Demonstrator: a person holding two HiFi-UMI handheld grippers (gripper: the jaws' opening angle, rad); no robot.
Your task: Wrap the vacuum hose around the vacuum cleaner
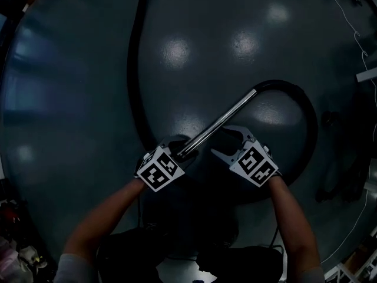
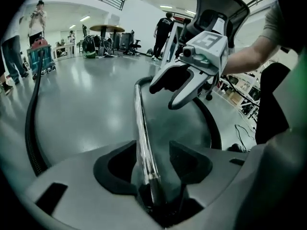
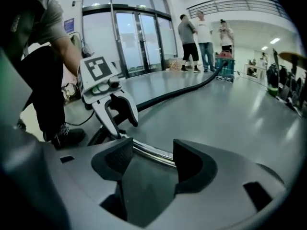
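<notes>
Pickup is the step in hand. The shiny chrome wand tube [image 1: 221, 122], tipping the long black ribbed hose [image 1: 134, 69], lies on the floor. The left gripper [image 1: 177, 146] straddles it, jaws partly apart and not pressing. The right gripper [image 1: 227, 143] is wide and empty beside it. Next, the 2 should clamp it and head for the distant vacuum cleaner [image 3: 224, 63].
</notes>
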